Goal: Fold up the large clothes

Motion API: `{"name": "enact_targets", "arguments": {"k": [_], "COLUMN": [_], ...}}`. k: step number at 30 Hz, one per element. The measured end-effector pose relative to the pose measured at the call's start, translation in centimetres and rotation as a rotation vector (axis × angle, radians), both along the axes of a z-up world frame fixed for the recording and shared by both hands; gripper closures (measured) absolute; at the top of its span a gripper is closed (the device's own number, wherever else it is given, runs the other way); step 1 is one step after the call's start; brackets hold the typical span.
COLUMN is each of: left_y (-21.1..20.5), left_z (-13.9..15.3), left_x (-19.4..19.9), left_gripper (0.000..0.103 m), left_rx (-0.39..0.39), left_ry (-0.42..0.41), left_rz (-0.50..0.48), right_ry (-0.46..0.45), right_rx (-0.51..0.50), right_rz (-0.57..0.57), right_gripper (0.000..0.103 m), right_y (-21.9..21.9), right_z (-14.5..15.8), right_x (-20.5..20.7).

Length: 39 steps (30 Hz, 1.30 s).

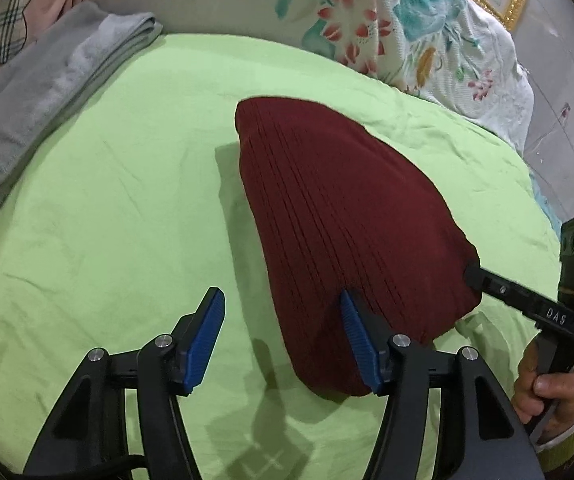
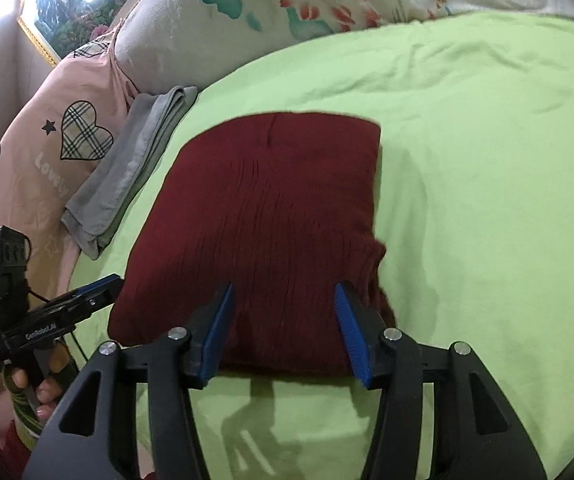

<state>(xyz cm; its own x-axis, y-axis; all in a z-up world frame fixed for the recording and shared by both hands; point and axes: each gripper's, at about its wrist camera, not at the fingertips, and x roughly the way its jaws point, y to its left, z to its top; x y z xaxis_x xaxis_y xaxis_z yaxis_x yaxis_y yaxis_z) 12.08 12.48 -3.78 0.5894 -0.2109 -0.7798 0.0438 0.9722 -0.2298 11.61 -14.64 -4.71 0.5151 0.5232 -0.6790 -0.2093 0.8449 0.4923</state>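
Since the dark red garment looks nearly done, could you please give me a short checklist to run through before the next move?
1. Dark red garment folded into a compact rectangle: ok.
2. Left gripper open, nothing clamped: ok.
3. Right gripper open, pads not pressing on the cloth: ok.
4. Near right corner of the garment tidy: not ok, cloth bunches out there.
5. Free space on the green sheet to the right: ok.
6. Grey folded cloth lies apart from the garment: ok.
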Motion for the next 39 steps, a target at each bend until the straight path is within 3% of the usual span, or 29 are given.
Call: {"name": "enact_targets", "arguments": {"k": [5, 15, 18, 20, 29, 33, 35, 37, 38, 39], "left_y": [-1.3, -0.5, -0.9, -0.9, -0.3, -0.5, -0.5, -0.5, -0.5, -0.5], "left_z": [-0.5, 1.2, 0.0, -0.7, -0.3, -0.3, -0.5, -0.6, -0.5, -0.5], "left_x": [0.5, -2.2, -1.2, -0.6, -1.2, -0.7, -0.6, -0.4, -0.3, -0.4], "left_gripper": [0.042, 0.045, 0.045, 0.04, 0.04, 0.04, 0.04, 0.04, 0.04, 0.04], "left_rx": [0.034, 0.019, 0.042, 0.041, 0.036, 0.046, 0.044, 0.042, 0.04, 0.038], "left_ry": [0.01, -0.032, 0.001, 0.021, 0.012, 0.018, 0.021, 0.023, 0.024, 0.022], "left_rz": [-0.033, -0.058, -0.048, -0.048, -0.021, -0.022, -0.022, -0.023, -0.024, -0.024], "right_ry": [0.032, -0.046, 0.024, 0.053, -0.002, -0.055, -0.025, 0.033, 0.064, 0.076], "right_rx": [-0.052, -0.007, -0.077, -0.065, -0.052, -0.099, -0.117, -0.085, -0.077, -0.073], "right_rz": [-0.035, 0.006, -0.017, -0.021, -0.033, -0.118, -0.174, -0.143, -0.11, -0.079], "right_gripper": [0.051, 0.051, 0.051, 0.051, 0.051, 0.05, 0.05, 0.051, 0.062, 0.09], "right_y": [0.1, 0.8, 1.2, 0.8, 0.1, -0.7, -1.5, -1.7, -1.4, -1.0], "right_z": [-1.6, 1.0, -0.6, -1.4, 0.7, 1.1, 0.3, -0.9, -1.6, -1.9], "right_x": [0.6, -0.7, -0.2, -0.2, -1.1, -0.8, -0.1, 0.7, 1.0, 1.2]}}
